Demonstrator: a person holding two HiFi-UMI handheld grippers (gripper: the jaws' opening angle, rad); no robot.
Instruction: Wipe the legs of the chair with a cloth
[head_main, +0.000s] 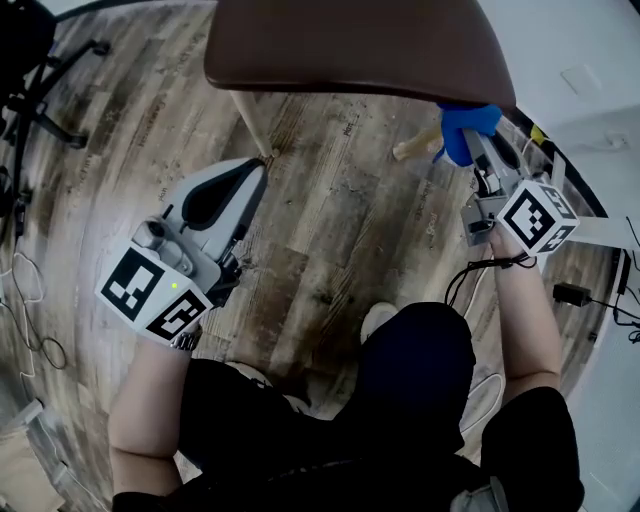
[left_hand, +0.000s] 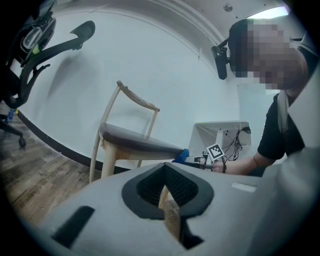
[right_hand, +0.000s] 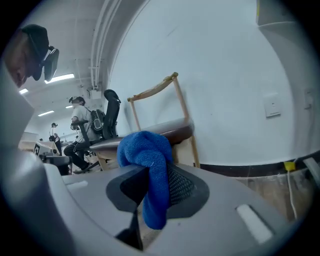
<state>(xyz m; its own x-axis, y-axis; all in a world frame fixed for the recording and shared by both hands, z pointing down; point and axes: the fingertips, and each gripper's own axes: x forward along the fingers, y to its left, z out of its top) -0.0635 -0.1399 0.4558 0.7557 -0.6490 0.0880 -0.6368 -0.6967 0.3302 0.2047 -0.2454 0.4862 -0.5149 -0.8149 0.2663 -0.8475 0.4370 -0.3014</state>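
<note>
Jaws on our right gripper pinch the cloth by a chair leg; our left gripper jaws seem closed, empty.

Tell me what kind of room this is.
Probably an office or lab workspace: a black office chair, a white desk, and strip ceiling lights.
</note>
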